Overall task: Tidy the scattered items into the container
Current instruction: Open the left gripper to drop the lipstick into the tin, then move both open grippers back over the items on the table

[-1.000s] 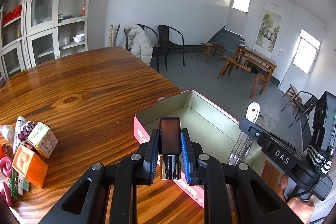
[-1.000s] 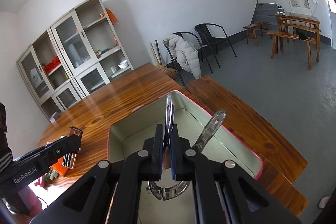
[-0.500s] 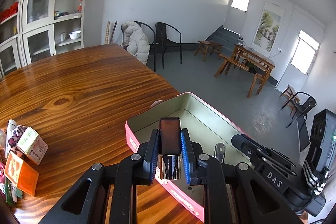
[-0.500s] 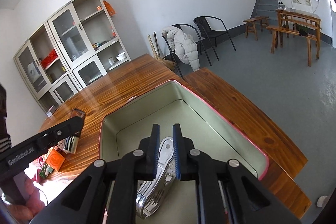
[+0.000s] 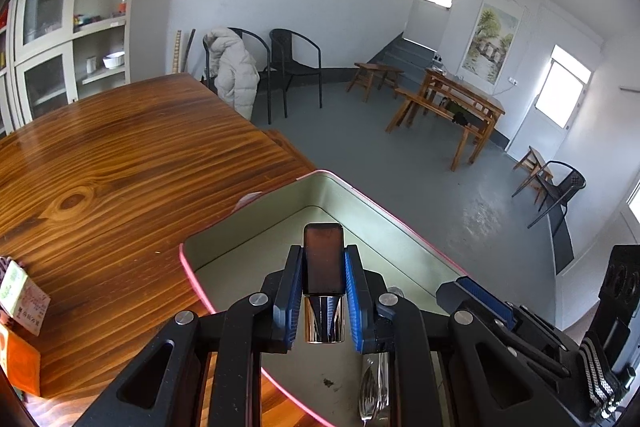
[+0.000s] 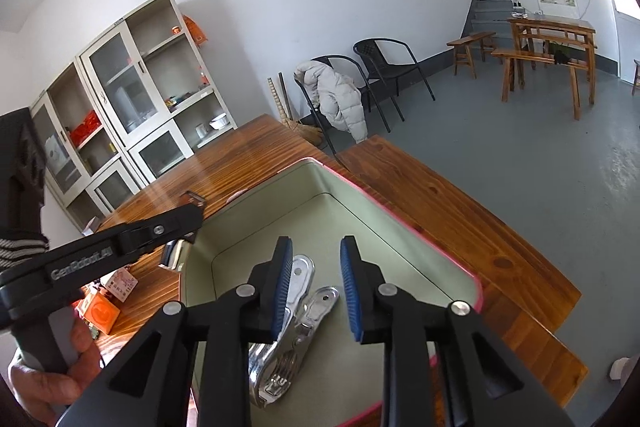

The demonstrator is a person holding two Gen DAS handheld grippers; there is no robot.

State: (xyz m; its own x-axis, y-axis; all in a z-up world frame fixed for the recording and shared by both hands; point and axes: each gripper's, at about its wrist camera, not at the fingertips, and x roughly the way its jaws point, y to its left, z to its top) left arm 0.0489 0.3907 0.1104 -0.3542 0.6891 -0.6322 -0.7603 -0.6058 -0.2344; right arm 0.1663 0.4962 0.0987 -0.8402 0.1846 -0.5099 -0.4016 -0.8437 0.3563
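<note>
Above the near-left rim of the pink-edged green tin box, left tongs grasp an upright dark chrome-based lighter; right tongs gape over the released steel clip.

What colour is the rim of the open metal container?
Pink-red rim on the pale green metal container, clearest in the right wrist view.

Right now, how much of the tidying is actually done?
One item looks done: the metal clip lies inside the tin, and the right hand-held gripper is open above it. In hand: the left hand-held gripper grips a lighter over the tin. Left: the small boxes and other bits on the table.
</note>
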